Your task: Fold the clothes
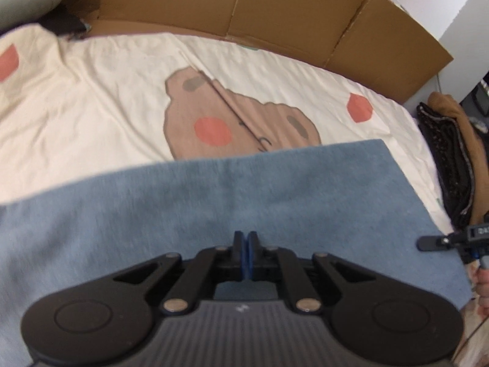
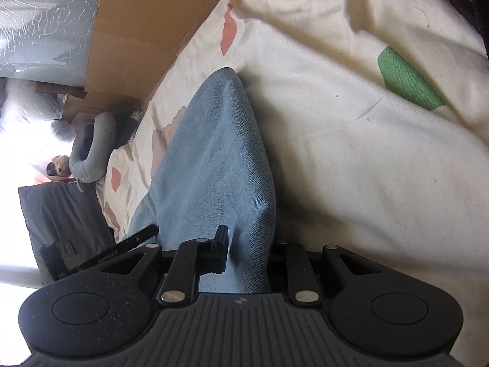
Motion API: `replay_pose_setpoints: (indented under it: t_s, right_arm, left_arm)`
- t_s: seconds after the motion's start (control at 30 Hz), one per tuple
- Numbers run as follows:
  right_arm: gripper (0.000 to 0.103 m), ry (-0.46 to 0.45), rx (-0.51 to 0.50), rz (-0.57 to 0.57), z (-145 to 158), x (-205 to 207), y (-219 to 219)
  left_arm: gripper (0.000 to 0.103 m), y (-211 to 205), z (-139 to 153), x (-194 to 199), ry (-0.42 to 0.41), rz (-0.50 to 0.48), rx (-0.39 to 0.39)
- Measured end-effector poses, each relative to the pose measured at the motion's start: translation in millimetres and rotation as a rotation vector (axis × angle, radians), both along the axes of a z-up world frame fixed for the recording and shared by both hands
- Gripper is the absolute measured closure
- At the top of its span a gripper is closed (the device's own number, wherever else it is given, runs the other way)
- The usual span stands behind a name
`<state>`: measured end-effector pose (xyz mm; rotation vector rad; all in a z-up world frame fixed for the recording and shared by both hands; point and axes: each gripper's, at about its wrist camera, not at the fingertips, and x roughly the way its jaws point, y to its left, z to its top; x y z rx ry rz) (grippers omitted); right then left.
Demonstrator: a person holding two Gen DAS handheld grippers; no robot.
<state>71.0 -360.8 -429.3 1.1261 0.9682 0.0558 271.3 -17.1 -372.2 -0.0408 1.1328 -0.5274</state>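
- Left wrist view: the left gripper (image 1: 245,238) has its two black fingers pressed together, blue pads meeting. Whether a thin layer of cloth is nipped between them cannot be told; it hangs over the soft blue fabric garment (image 1: 229,202).
- That garment lies spread flat on the cream bedsheet printed with a brown bear face and red dots (image 1: 107,98), towards the near edge of the bed, its far hem running straight across the bear print.
- Brown cardboard panels (image 1: 275,9) stand along the far edge of the bed. The right gripper (image 1: 428,242) shows at the garment's right edge.
- Right wrist view: the right gripper (image 2: 249,250) pinches a bunched fold of the blue garment (image 2: 220,153). One finger (image 2: 221,244) presses the fold's side; the other is hidden behind the cloth.
- From the grip the garment rises as a ridge off the sheet (image 2: 366,168), ending in a rounded corner.
- Handling: light, limp, slightly fuzzy cloth; it should sag and crease rather than slide. Corners and hems likely make the best holds.
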Motion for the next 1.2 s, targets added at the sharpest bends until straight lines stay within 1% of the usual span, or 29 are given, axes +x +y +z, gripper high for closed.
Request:
replay_pose_setpoints:
  t_s: [0.13, 0.27, 0.3, 0.33, 0.4, 0.47, 0.5, 0.53, 0.57, 0.6, 0.63, 0.77, 0.87, 0.93, 1.03, 1.1, 1.2]
  right_arm:
    - [0.083, 0.007, -0.017, -0.014, 1, 2, 1]
    - [0.083, 0.02, -0.025, -0.037, 2, 2, 3]
    - [0.084, 0.022, -0.035, -0.038, 5, 2, 4]
    - [0.089, 0.023, -0.048, -0.036, 8, 3, 6]
    - [0.094, 0.028, -0.079, -0.025, 18, 5, 11]
    - [0.096, 0.036, -0.097, -0.023, 26, 6, 14]
    - [0.096, 0.04, -0.106, -0.02, 31, 6, 15]
    - [0.096, 0.044, -0.114, -0.017, 36, 7, 16]
    - [0.097, 0.047, -0.128, -0.009, 41, 8, 18]
    - [0.097, 0.048, -0.142, 0.002, 48, 10, 21]
    - [0.097, 0.049, -0.151, 0.01, 55, 13, 23]
    - [0.097, 0.046, -0.188, 0.046, 85, 23, 36]
    - [0.097, 0.042, -0.22, 0.076, 107, 32, 47]
    - [0.097, 0.04, -0.245, 0.101, 123, 38, 56]
    - [0.097, 0.032, -0.274, 0.138, 147, 47, 70]
    - [0.097, 0.028, -0.293, 0.164, 162, 53, 81]
    - [0.097, 0.03, -0.307, 0.198, 181, 61, 95]
  left_arm:
    - [0.1, 2, -4, -18, 0.025, 0.008, -0.006]
    - [0.1, 8, -5, -38, 0.064, 0.016, -0.033]
    - [0.1, 9, -4, -43, 0.069, 0.01, -0.034]
    - [0.1, 10, -4, -47, 0.074, 0.008, -0.036]
    - [0.1, 14, -2, -55, 0.085, 0.015, -0.049]
    - [0.099, 17, -1, -61, 0.093, 0.021, -0.066]
    - [0.094, 18, -1, -65, 0.095, 0.019, -0.076]
    - [0.087, 19, 0, -68, 0.096, 0.014, -0.089]
    - [0.082, 21, 0, -71, 0.098, 0.007, -0.103]
    - [0.073, 22, 0, -75, 0.1, -0.002, -0.119]
    - [0.071, 23, -1, -78, 0.102, -0.008, -0.131]
    - [0.071, 28, -1, -89, 0.114, -0.021, -0.156]
    - [0.075, 34, -1, -97, 0.142, -0.049, -0.18]
    - [0.087, 40, -2, -102, 0.16, -0.052, -0.193]
    - [0.094, 51, -4, -108, 0.176, -0.031, -0.212]
    - [0.095, 60, -2, -110, 0.179, -0.004, -0.234]
    - [0.094, 81, 11, -113, 0.14, 0.068, -0.275]
